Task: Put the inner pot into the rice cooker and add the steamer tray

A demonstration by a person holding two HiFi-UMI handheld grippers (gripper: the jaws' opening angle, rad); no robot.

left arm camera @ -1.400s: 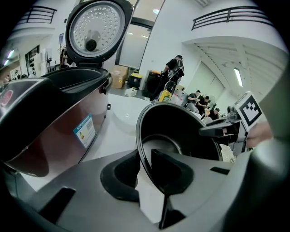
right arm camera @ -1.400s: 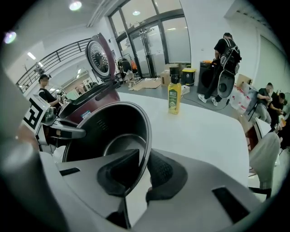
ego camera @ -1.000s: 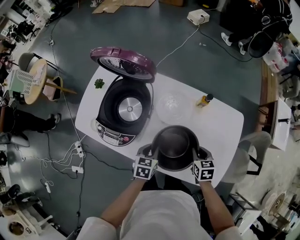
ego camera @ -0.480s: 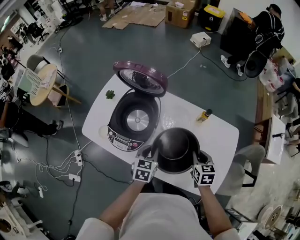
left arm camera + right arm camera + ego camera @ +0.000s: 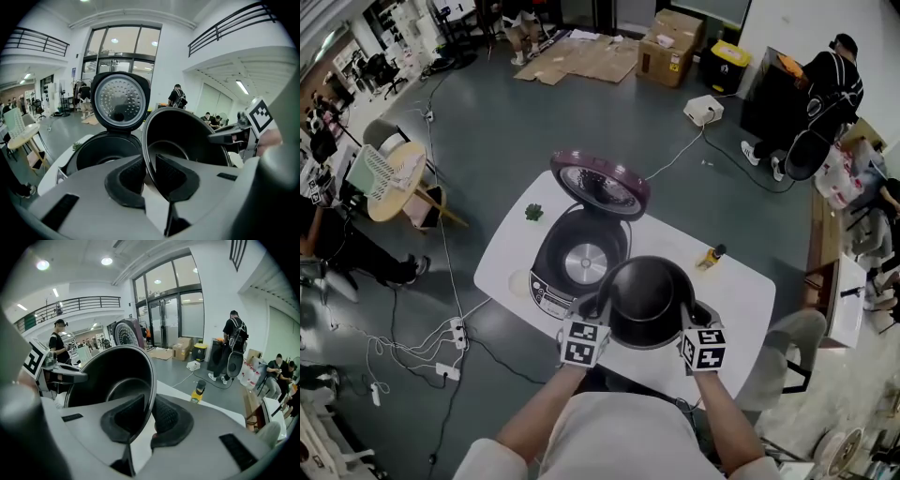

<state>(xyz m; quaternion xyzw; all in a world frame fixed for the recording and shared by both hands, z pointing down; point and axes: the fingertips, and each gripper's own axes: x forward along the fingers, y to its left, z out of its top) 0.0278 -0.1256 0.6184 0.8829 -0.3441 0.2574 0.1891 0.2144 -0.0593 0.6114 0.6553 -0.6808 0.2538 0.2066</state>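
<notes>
White table (image 5: 736, 281), open rice cooker (image 5: 546, 292): your left gripper (image 5: 598, 307) and right gripper (image 5: 694, 315) clamp the inner pot (image 5: 649, 302) rim; carry it level, lower centred.

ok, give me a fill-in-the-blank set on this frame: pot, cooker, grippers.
1. The left gripper and right gripper each clamp the inner pot by its ____.
2. The rice cooker has its lid standing ____.
3. Inside, the inner pot is ____.
4. The small bottle on the table is ____ with a dark cap.

Missing words: rim; open; empty; yellow.
</notes>
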